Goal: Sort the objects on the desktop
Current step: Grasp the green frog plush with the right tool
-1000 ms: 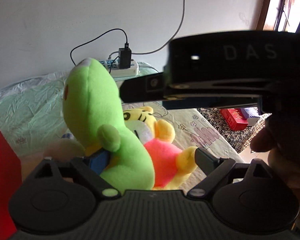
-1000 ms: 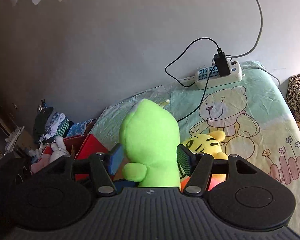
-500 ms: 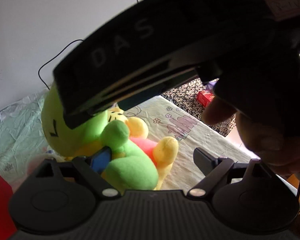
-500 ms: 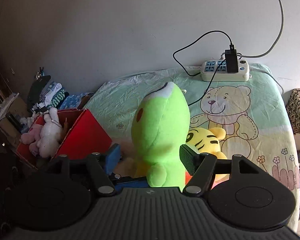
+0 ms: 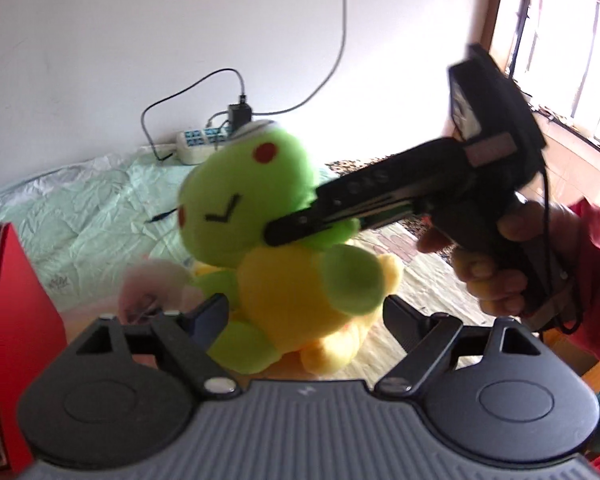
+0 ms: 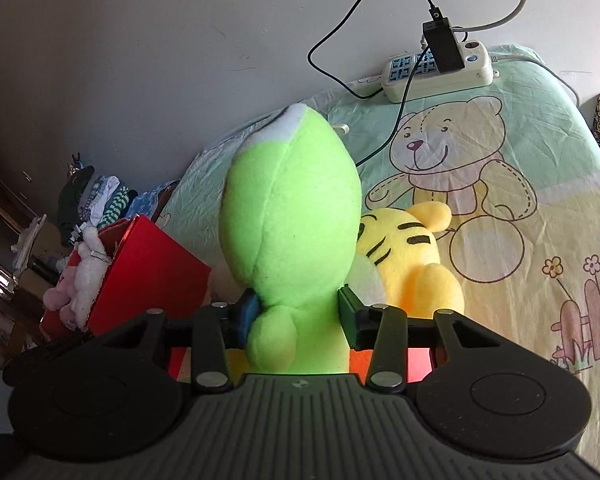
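A green plush toy (image 6: pixel 288 216) with a yellow belly is clamped at the neck by my right gripper (image 6: pixel 297 312), which is shut on it. In the left wrist view the same plush (image 5: pixel 252 200) faces the camera, and the right gripper (image 5: pixel 296 228) reaches in from the right. My left gripper (image 5: pixel 303 316) is open, its fingers on either side of the plush's lower body without pressing it. A yellow tiger plush (image 6: pixel 412 256) lies on the sheet just behind, partly hidden. An open red box (image 6: pixel 148 272) stands to the left.
Pink and white soft toys (image 6: pixel 80 280) fill the red box (image 5: pixel 16 300). A power strip (image 6: pixel 436 68) with a black charger and cables lies by the wall. A hand (image 5: pixel 496 276) in a red sleeve holds the right gripper. The bed's right edge drops toward the floor.
The right gripper has swung out to the right of the left wrist view. The green plush has turned with it, so its face and yellow belly now look at the left camera.
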`<move>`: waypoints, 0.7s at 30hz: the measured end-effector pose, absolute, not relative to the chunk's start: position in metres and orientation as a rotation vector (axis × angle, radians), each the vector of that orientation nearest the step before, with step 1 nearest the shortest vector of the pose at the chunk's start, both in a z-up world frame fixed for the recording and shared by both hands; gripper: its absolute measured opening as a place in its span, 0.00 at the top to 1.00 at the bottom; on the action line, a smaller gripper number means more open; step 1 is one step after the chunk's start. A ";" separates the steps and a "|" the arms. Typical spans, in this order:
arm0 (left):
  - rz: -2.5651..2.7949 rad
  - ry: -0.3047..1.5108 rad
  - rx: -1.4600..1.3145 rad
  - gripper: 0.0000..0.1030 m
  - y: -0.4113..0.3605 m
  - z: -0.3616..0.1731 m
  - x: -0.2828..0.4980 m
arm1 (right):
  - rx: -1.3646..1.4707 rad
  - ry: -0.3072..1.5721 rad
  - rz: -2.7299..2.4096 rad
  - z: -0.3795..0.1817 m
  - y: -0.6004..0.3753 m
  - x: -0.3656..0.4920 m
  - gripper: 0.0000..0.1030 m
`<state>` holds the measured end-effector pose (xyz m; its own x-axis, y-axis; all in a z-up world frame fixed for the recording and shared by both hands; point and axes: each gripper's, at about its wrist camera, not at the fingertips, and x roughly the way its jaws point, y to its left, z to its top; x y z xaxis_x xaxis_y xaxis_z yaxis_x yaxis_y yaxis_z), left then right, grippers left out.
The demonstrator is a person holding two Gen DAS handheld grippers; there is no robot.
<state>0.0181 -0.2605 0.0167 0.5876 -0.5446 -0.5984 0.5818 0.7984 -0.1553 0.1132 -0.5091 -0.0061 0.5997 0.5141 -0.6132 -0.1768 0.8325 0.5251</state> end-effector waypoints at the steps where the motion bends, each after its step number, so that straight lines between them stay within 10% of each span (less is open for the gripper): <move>1: -0.630 0.688 0.035 0.17 -0.256 0.015 0.026 | 0.457 0.834 0.417 -0.007 -0.513 0.110 0.58; 14: -0.640 0.794 -0.156 0.19 -0.299 -0.025 0.109 | 0.562 0.803 0.387 -0.016 -0.546 0.093 0.61; 21: -0.663 0.804 -0.157 0.23 -0.304 -0.024 0.096 | 0.617 0.767 0.379 -0.021 -0.543 0.087 0.39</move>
